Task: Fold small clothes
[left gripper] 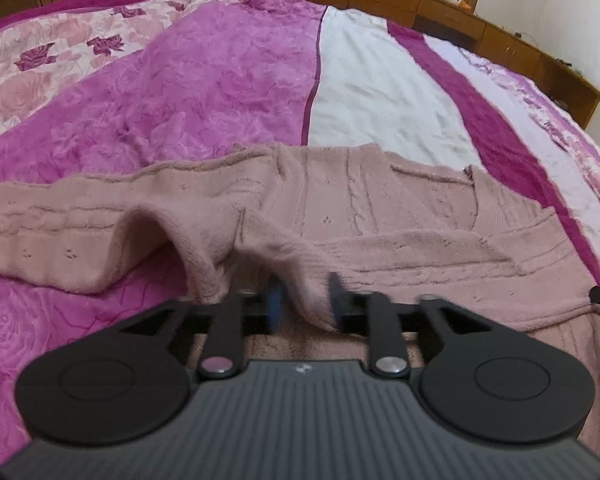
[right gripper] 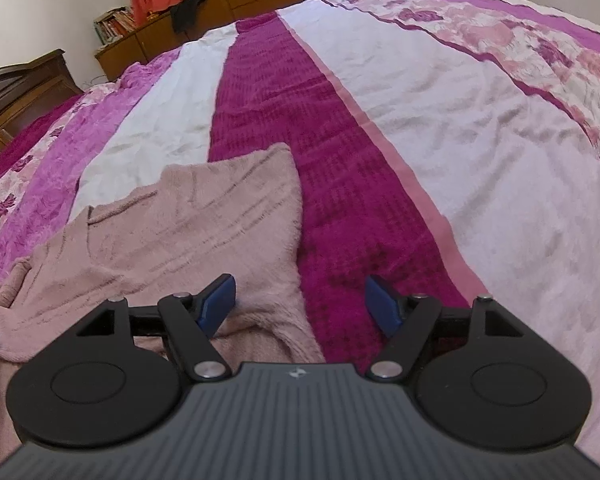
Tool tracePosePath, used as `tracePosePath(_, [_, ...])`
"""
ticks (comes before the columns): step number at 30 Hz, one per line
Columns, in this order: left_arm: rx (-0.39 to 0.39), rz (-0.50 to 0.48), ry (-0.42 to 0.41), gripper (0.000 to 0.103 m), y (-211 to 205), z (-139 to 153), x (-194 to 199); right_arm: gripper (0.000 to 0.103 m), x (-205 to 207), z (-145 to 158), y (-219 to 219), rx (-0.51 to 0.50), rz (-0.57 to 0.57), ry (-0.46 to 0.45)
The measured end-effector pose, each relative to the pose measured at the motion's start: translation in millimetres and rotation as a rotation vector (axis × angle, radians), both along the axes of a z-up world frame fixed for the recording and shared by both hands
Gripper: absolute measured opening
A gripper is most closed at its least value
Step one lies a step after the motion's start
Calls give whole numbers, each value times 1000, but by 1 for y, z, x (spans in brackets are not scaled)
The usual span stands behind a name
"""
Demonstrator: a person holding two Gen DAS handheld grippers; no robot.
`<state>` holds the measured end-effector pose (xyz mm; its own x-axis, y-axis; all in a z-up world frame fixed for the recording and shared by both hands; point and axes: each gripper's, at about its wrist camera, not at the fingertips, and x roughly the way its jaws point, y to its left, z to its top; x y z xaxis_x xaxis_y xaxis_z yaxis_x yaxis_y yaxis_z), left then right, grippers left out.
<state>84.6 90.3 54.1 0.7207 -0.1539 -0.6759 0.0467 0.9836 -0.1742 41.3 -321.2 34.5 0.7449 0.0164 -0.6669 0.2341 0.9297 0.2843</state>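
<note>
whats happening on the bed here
A person is folding a dusty-pink knitted sweater spread on a bed with a pink, magenta and white patterned bedspread, working a two-finger tool in each hand. The left tool has a fold of the sweater's fabric between its partly parted fingers, with no clear sign that they press on it. The right tool is open, its fingers straddling the sweater's edge, gripping nothing.

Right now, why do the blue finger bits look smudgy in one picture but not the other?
Left wrist view: the left gripper and the pink sweater fold between its fingers are motion-blurred. Right wrist view: the right gripper looks sharp; the fisheye bends the bedspread stripes.
</note>
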Motion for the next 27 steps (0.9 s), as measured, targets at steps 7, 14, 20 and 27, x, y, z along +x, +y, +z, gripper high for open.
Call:
tracePosePath(7, [33,-55,-53,53,-10,10,4,78,22,12,7,-23,29,-14])
tracePosePath(14, [4,33,55,53,10,-17,32,78,43,7,15,-15,48,6])
tracePosePath(20, [-136,82,15,53,47,-16,26,78,48,-12,22,-43,57,32])
tracePosePath(27, [-125,226,-13,52,72,-9,44,78,49,-17,28,-82,62,28])
